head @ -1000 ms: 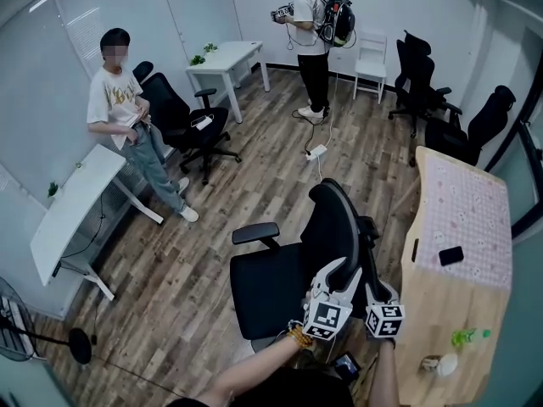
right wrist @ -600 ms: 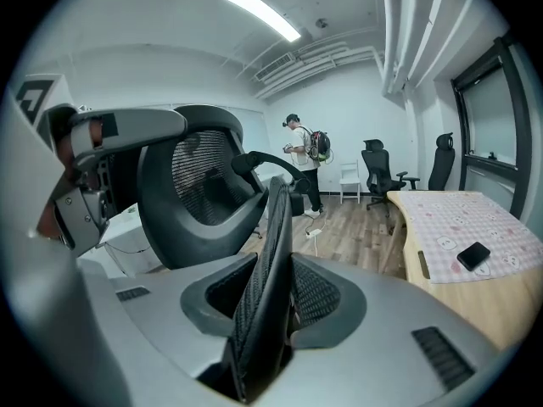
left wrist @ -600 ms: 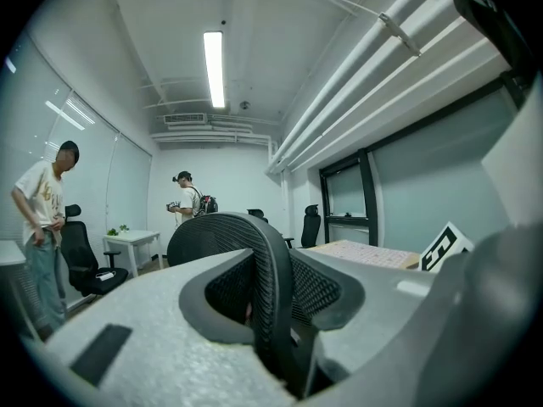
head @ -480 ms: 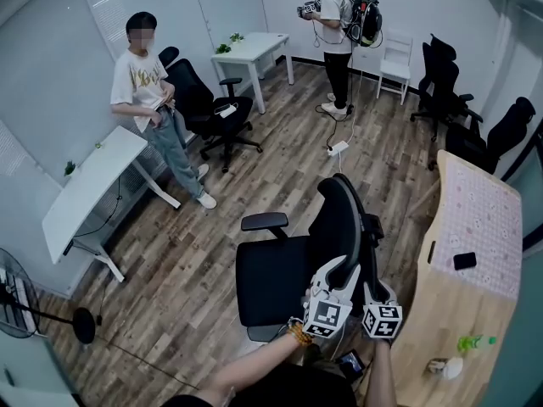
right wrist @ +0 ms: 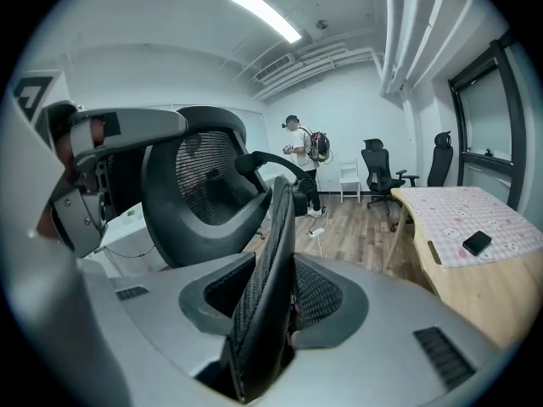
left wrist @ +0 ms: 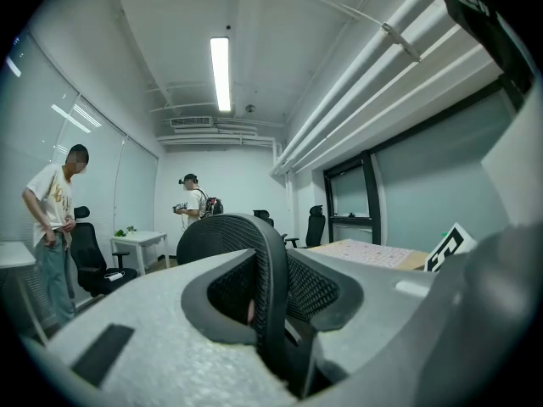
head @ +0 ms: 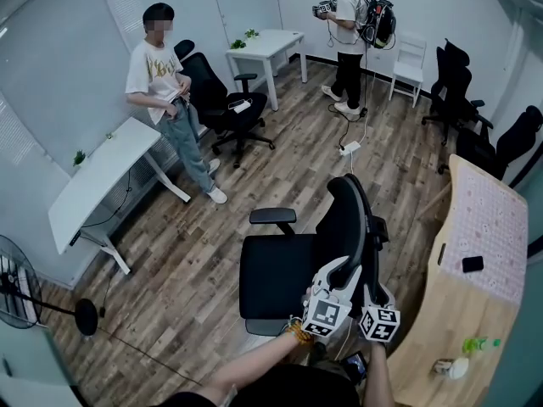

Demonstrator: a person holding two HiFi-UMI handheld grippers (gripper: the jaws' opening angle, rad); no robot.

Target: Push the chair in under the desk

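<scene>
Right now both grippers hold the chair [head: 280, 270] by its backrest rim, at 6 o'clock. Left gripper [head: 339, 276] has just been closing its jaws, and they pinch the rim. Right gripper [head: 371, 295], just beside it, is clamped part-open on the same rim. Chair stands on open floor, seat facing 9 o'clock, back toward wooden desk [head: 441, 329] at 3 o'clock, not under it. Step looks like steering. Next likely: swing the seat round to the desk, then roll it in. Farther off, person [head: 161, 66] by white desk [head: 93, 185] at 10 o'clock, another person [head: 349, 15] at 12.
</scene>
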